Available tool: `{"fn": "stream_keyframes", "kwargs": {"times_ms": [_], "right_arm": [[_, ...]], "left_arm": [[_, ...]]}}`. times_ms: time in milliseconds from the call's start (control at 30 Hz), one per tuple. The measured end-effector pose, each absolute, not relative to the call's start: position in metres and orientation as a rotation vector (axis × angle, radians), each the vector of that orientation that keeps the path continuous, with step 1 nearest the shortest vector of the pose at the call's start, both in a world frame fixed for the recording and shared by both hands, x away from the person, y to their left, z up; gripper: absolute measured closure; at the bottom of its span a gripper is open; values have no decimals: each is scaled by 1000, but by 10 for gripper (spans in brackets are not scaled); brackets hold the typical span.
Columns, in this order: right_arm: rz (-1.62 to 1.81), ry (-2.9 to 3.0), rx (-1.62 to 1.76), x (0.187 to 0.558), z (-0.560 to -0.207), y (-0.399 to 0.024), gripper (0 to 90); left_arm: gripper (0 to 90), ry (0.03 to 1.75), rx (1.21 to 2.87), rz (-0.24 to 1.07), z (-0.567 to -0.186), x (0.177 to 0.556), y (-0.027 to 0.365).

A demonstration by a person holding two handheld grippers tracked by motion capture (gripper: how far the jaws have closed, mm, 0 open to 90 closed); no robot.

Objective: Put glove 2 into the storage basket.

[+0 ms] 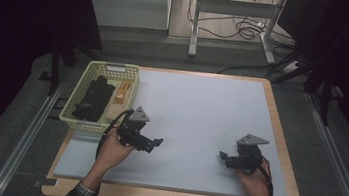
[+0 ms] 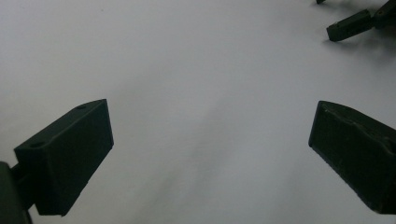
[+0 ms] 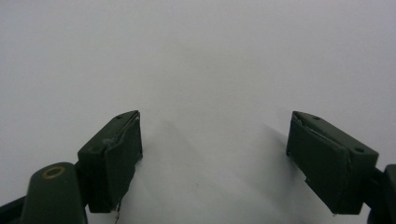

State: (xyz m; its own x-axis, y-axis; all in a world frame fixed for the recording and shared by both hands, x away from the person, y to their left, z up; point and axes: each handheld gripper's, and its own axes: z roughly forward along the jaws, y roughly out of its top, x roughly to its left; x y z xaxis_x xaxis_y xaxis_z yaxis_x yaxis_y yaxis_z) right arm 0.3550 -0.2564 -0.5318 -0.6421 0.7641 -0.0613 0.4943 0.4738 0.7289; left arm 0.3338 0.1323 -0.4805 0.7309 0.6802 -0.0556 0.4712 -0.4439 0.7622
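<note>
A grey mat [image 1: 200, 116] covers a wooden table [image 1: 278, 136] on dark carpet, with a desk frame and cables behind. The left gripper [image 1: 157, 141] and right gripper [image 1: 222, 157] hover low over the bare mat, both with jaws wide apart and holding nothing. A yellow basket [image 1: 74, 97] of dark and orange things sits at the table's left edge, near the left gripper.

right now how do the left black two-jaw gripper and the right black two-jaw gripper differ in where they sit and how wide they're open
The left black two-jaw gripper sits beside the pale yellow plastic basket; the right black two-jaw gripper sits near the table's right edge, far from it. The left one's jaws look spread wider than the right one's. The left points right, the right points left, so they face each other. Both are open, hold nothing, and are over the pale grey foam mat.
</note>
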Motion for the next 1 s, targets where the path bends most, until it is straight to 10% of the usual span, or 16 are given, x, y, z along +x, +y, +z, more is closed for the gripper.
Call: {"fn": "stream_keyframes", "kwargs": {"times_ms": [1000], "right_arm": [[979, 2346, 1055, 355, -532, -256, 180]], "left_arm": [[2, 805, 2193, 261, -529, 329, 96]]}}
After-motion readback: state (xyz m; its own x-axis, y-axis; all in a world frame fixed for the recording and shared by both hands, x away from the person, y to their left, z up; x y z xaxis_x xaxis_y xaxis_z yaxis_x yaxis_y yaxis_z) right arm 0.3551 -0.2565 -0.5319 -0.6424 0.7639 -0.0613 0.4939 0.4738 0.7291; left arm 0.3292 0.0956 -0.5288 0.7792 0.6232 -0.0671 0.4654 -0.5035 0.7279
